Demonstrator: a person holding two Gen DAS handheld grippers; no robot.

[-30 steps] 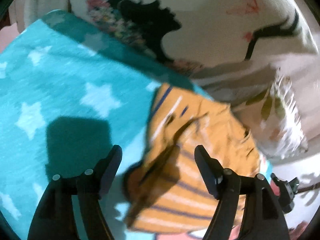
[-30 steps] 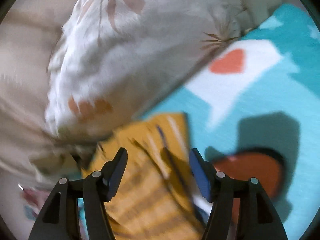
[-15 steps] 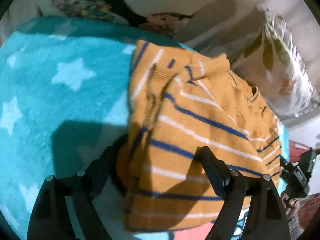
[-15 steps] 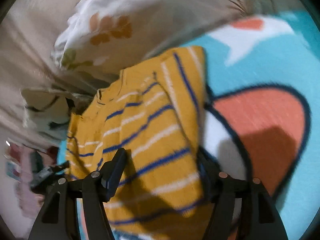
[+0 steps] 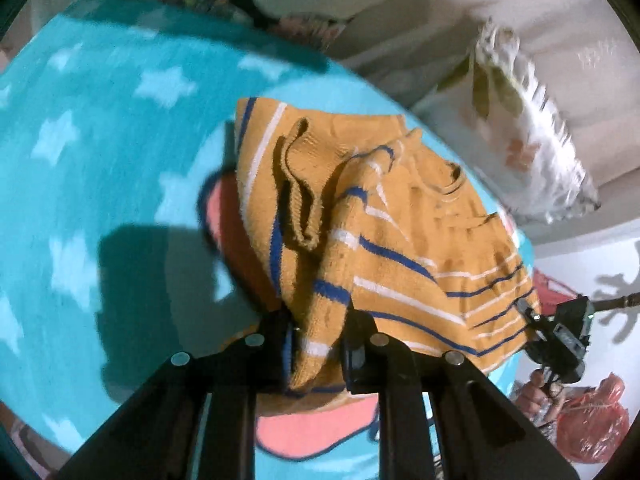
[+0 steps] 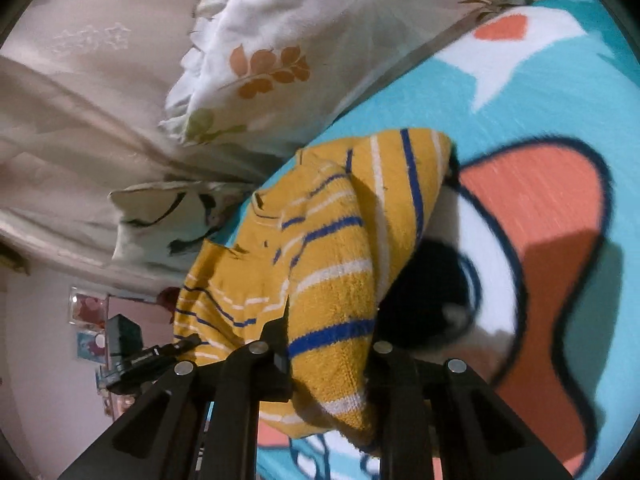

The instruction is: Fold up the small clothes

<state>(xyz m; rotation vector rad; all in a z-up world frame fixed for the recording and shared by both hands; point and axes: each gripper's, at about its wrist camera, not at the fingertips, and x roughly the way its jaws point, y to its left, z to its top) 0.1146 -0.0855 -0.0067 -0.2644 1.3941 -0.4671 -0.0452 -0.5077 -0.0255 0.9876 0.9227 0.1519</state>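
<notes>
Both grippers now over sweater (image 5: pixel 400 220), where a second ago jaws stood spread above it. Left gripper (image 5: pixel 318 344): jaws closing, pinching bunched hem. Right gripper (image 6: pixel 328 364): jaws closing, pinching other hem corner. Sweater stretches ahead of jaws over blanket (image 5: pixel 100 140), pillow (image 6: pixel 288 48) beyond. Judgement: grasp made, hem ready for lifting toward collar for first fold.

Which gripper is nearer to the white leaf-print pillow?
Right, probably. Both are closing their fingers on the striped sweater; the right gripper takes the corner toward the pillow, the left gripper the far corner.
</notes>
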